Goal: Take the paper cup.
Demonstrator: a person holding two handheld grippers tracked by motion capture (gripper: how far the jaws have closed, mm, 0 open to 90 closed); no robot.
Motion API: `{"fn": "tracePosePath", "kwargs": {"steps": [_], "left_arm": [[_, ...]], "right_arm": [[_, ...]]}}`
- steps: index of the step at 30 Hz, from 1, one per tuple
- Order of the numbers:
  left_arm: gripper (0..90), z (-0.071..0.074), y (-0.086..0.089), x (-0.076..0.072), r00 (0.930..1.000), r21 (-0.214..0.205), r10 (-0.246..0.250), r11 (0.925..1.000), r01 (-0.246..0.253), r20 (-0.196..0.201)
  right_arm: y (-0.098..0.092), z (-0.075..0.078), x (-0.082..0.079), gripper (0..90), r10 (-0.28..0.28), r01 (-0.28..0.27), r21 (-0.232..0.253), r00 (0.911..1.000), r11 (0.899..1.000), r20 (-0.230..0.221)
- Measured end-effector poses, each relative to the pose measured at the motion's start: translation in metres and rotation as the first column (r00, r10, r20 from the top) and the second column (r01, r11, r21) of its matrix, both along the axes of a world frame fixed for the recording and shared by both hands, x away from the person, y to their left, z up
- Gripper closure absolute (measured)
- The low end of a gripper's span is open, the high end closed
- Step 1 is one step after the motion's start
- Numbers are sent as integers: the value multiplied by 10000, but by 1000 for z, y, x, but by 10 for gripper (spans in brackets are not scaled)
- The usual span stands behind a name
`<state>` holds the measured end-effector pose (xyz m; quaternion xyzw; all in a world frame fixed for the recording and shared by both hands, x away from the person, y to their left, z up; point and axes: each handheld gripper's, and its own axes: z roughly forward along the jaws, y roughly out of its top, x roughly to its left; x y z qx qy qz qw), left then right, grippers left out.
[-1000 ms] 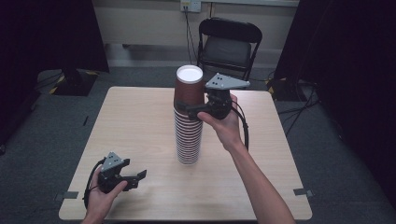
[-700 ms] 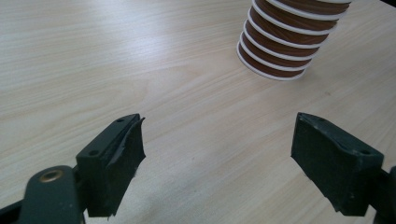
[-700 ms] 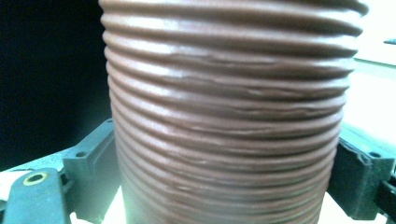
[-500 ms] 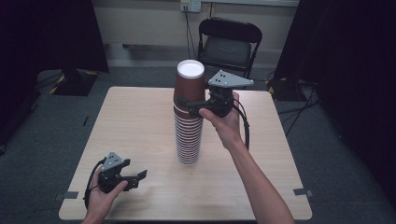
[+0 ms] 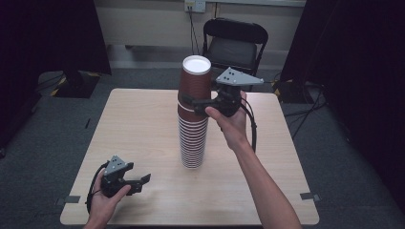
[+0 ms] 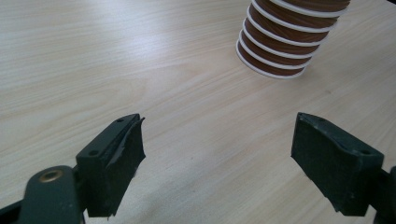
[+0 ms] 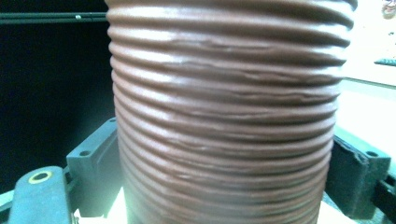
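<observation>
The left gripper (image 5: 138, 182) rests low at the near left corner of the desk (image 5: 143, 124), its jaws standing wide apart with nothing between them. At mid-desk stands a tall stack of brown ribbed paper cups (image 5: 193, 138), upright, well apart from that gripper. The right gripper (image 5: 193, 101) is raised at the stack's upper part, with the top cup (image 5: 196, 78) between its jaws. Its jaws have just been closing, and in the right gripper view they sit against the cup's ribbed wall on both sides. Beyond the desk stands a black folding chair (image 5: 234, 45).
</observation>
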<state>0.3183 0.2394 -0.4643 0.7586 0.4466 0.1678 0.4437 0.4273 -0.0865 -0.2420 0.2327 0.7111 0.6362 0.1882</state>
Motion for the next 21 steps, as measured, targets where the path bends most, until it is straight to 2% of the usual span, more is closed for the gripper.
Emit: {"fn": "tracePosePath", "kwargs": {"steps": [3,8,15,21], "left_arm": [[168,0,0,0,10000,17,16,10000,-16,6],[168,0,0,0,10000,39,30,10000,-29,-24],[168,0,1,0,10000,67,35,10000,-35,30],[168,1,1,0,10000,39,34,10000,-34,39]], "right_arm": [[0,1,-1,134,-15,15,-10,10000,10000,-10],[-1,4,-1,135,31,-32,261,10000,9997,35],[-3,17,-2,137,10,-23,471,9996,9989,271],[-3,21,-3,140,50,-70,524,9993,9986,365]]}}
